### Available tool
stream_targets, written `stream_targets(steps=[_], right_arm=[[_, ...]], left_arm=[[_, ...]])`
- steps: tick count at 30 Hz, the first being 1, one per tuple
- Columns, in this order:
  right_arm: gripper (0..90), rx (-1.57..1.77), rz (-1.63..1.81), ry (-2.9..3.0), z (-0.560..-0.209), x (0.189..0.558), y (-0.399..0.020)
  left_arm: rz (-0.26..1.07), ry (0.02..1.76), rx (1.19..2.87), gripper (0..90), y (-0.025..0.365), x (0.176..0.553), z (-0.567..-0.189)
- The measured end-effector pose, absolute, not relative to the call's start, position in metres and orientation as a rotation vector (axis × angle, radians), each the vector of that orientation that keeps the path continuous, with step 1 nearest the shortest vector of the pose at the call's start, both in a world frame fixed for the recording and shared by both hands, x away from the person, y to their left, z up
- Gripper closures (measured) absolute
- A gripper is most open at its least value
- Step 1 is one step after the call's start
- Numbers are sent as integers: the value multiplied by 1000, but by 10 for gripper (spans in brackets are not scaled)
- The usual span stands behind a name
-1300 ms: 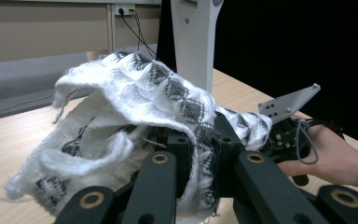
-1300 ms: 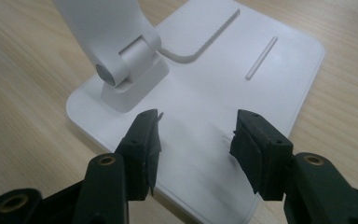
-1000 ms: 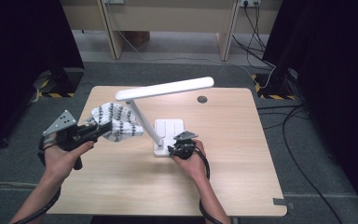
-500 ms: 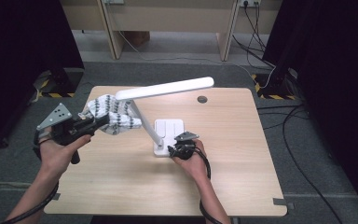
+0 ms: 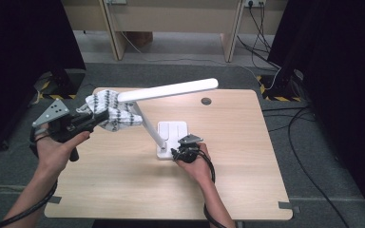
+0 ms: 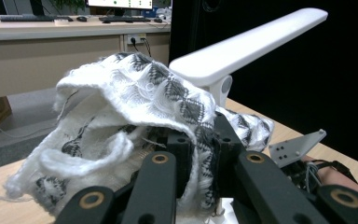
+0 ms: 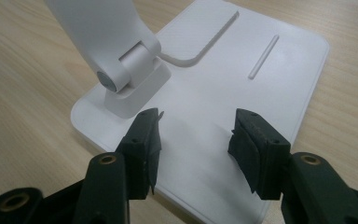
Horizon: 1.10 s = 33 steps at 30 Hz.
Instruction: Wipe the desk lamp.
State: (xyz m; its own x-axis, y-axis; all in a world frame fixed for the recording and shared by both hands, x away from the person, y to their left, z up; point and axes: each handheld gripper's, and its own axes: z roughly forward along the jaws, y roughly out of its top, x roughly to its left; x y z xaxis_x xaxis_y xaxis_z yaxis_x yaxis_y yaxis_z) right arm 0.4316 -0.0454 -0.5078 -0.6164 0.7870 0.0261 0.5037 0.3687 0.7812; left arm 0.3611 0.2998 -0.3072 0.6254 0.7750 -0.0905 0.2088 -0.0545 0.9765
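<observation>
A white desk lamp stands mid-table, its long head (image 5: 171,90) raised over its flat base (image 5: 173,130). My left gripper (image 5: 97,116) is shut on a white cloth with a black diamond pattern (image 5: 111,111), held in the air against the left end of the lamp head. In the left gripper view the cloth (image 6: 135,98) drapes over the jaws, with the lamp head (image 6: 251,46) just behind it. My right gripper (image 5: 178,152) is at the near edge of the base. In the right gripper view its jaws stand apart over the base (image 7: 223,70), beside the arm's hinge (image 7: 126,70), with nothing between them.
The wooden table (image 5: 247,180) has a round cable hole (image 5: 206,100) at the back. Cables run over the grey floor at the right (image 5: 309,118), and a light desk's legs stand beyond the table. The right gripper's grey plate (image 6: 298,147) shows in the left gripper view.
My left hand has risen with the cloth, bringing it up to the left end of the lamp head. The right gripper has stayed at the base.
</observation>
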Motion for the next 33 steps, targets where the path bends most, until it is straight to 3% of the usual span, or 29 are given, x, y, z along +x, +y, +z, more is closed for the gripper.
stream_targets(steps=[33], right_arm=[[530,1123,1112,2283,-508,432,-44]], left_arm=[[561,800,1579,807,282,378,-285]])
